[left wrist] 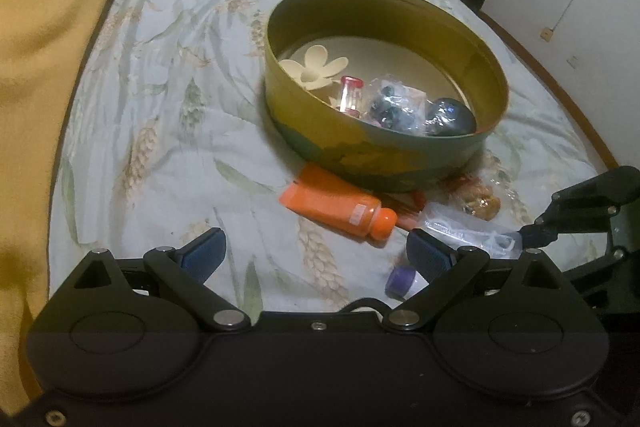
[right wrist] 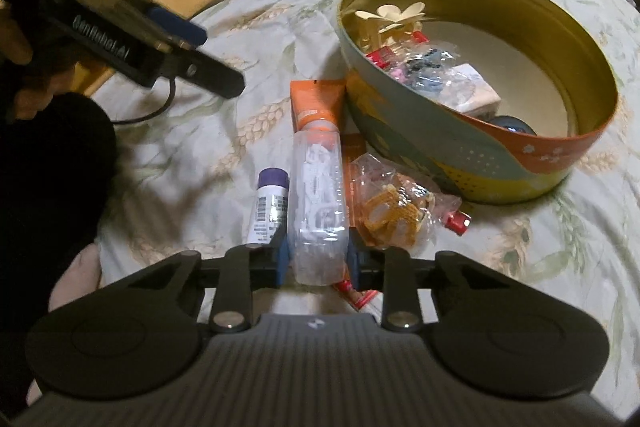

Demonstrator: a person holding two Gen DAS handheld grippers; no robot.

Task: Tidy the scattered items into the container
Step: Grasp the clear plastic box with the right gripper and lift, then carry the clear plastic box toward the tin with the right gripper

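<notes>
body: black linkages, silver pivots | fingers: blue pads | lettering: blurred, perhaps "GenRobot.AI"

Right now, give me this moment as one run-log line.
right tool: shut on clear packet | left tool: open, empty | round tin: partly filled | orange tube, purple-capped stick: on bed

Orange tube partly under clear packet; dark ball mostly behind tin wall

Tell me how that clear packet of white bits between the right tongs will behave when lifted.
The clear packet looks like thin crinkly film, so it will probably sag beyond the right tongs. Its glossy surface may slip. The white pieces seem loose inside, so they could shift toward the low end. Likely light.
</notes>
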